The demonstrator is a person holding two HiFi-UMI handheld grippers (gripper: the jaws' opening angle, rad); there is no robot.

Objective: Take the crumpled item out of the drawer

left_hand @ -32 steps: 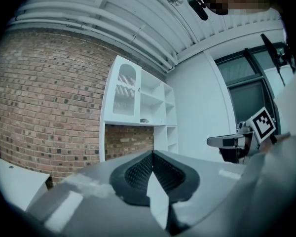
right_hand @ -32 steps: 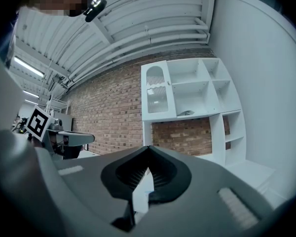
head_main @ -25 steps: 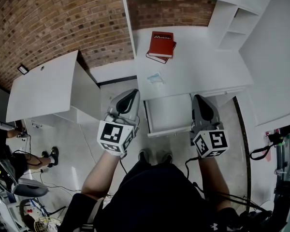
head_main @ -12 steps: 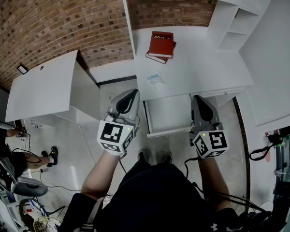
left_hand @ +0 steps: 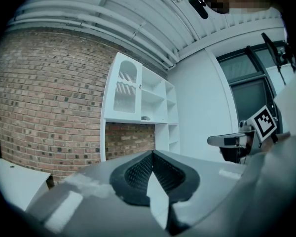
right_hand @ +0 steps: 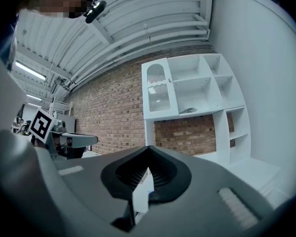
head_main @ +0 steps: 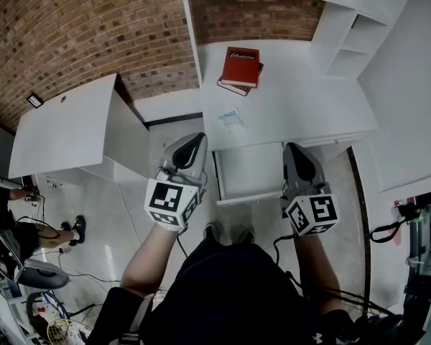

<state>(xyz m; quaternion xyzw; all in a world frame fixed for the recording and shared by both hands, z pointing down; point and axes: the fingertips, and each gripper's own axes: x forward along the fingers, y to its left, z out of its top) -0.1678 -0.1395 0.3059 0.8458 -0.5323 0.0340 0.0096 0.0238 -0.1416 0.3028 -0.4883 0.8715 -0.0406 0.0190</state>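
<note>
Left claw (head_main: 195,139) and right claw (head_main: 296,149) both pressed together, empty
They are held level at either side of the open drawer (head_main: 248,171), under the counter (head_main: 294,106). The crumpled item (head_main: 230,116) lies on the counter near its front edge, just beyond the drawer and apart from the red books (head_main: 241,66)

Red brick wall (head_main: 79,27) filled the upper left, behind a white desk (head_main: 294,113) at upper centre and a second white table (head_main: 65,128) at left. Pale glossy floor (head_main: 111,214) lay mid-left — white shelving (right_hand: 187,90) rose against the brick, a dark window (left_hand: 249,95) at far right.
</note>
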